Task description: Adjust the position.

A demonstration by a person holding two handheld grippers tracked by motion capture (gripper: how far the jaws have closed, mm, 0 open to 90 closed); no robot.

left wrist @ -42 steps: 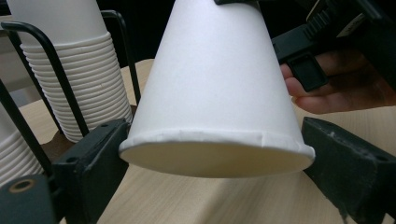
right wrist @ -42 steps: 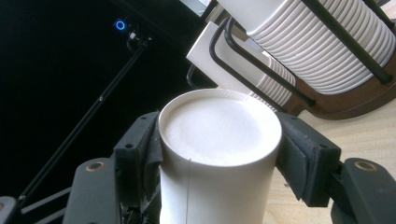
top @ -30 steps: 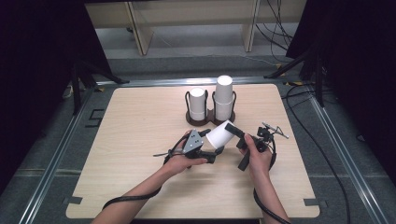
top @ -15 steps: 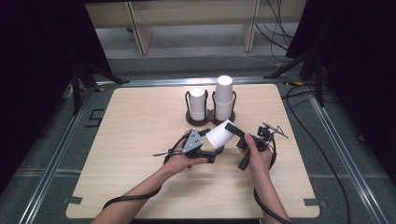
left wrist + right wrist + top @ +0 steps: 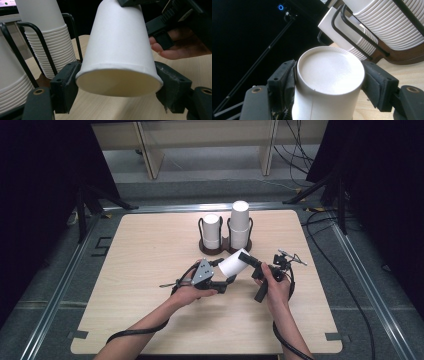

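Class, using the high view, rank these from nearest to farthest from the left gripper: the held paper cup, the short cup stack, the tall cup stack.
1. Held paper cup, between the jaws of the left gripper.
2. Short cup stack, rack's left side.
3. Tall cup stack, rack's right side.

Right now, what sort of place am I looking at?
Probably a lab recording bench rather than a kitchen: a bare wooden table ringed by black curtains, cables trailing over the floor, and a person gripping one paper cup with two handheld grippers beside a cup rack.
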